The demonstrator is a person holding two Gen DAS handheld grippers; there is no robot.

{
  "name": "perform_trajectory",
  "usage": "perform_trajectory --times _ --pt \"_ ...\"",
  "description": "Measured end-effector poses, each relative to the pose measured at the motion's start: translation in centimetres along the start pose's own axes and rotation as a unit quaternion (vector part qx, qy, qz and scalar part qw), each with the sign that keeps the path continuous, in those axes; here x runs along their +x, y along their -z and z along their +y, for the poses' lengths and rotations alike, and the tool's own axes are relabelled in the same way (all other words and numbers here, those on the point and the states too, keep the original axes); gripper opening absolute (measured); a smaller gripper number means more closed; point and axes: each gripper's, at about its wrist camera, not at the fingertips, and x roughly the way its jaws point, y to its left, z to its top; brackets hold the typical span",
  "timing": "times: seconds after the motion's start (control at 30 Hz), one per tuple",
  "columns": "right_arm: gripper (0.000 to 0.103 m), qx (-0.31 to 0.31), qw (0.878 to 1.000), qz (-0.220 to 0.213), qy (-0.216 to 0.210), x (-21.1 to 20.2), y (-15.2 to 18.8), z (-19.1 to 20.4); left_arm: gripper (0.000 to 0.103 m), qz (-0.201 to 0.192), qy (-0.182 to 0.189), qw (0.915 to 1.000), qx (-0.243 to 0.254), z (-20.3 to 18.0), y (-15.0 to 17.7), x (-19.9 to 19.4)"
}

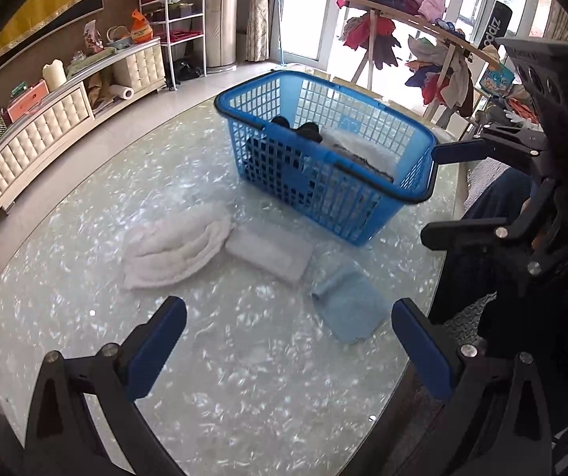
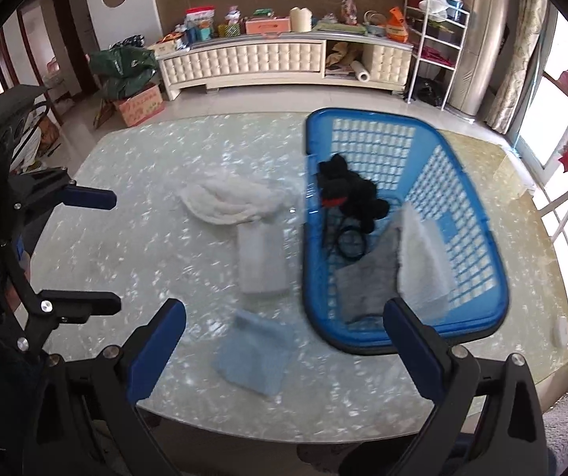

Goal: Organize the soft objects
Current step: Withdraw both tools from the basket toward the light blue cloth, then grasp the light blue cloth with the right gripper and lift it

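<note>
A blue plastic basket (image 1: 414, 198) (image 2: 478, 325) stands on the glass table (image 1: 244, 396) (image 2: 133, 182). Inside it lie a black fuzzy item (image 2: 351, 194), a grey cloth (image 2: 367, 277) and a white towel (image 2: 422, 265). On the table beside the basket are a fluffy white cloth (image 1: 176, 250) (image 2: 232, 198), a folded pale towel (image 1: 272, 252) (image 2: 262, 261) and a light blue cloth (image 1: 349, 303) (image 2: 254, 353). My left gripper (image 1: 287, 341) is open above the table, near the blue cloth. My right gripper (image 2: 284, 341) is open and holds nothing, hovering over the blue cloth and the basket's near corner.
A cream cabinet (image 2: 284, 61) with clutter on top runs along the wall. A white wire shelf (image 2: 434, 39) stands near a tall column. A wooden rack (image 1: 402, 16) loaded with clothes is behind the basket by the window. A cardboard box (image 2: 141, 105) sits on the floor.
</note>
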Motion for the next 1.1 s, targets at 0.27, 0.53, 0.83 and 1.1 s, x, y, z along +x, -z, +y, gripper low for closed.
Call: perform_trajectory --times 0.27,0.53,0.83,1.1 --pt "0.1 -0.009 1.0 0.019 -0.018 1.0 0.8 2.3 0.103 0.015 -0.014 0.9997 -0.011 1.4 2.7 0.2" --pt "0.1 -0.015 0.998 0.052 -0.026 3.3 1.5 3.1 0.103 0.021 -0.012 0.9993 -0.029 2.1 4.4 0.1" --pt "0.1 -0.021 0.994 0.103 -0.016 6.9 2.8 4.4 0.103 0.048 -0.017 0.9982 -0.032 1.8 5.8 2.1" --pt "0.1 0.021 0.989 0.145 0.006 11.1 3.5 2.7 0.103 0.066 -0.02 0.9957 -0.062 2.6 6.0 4.4"
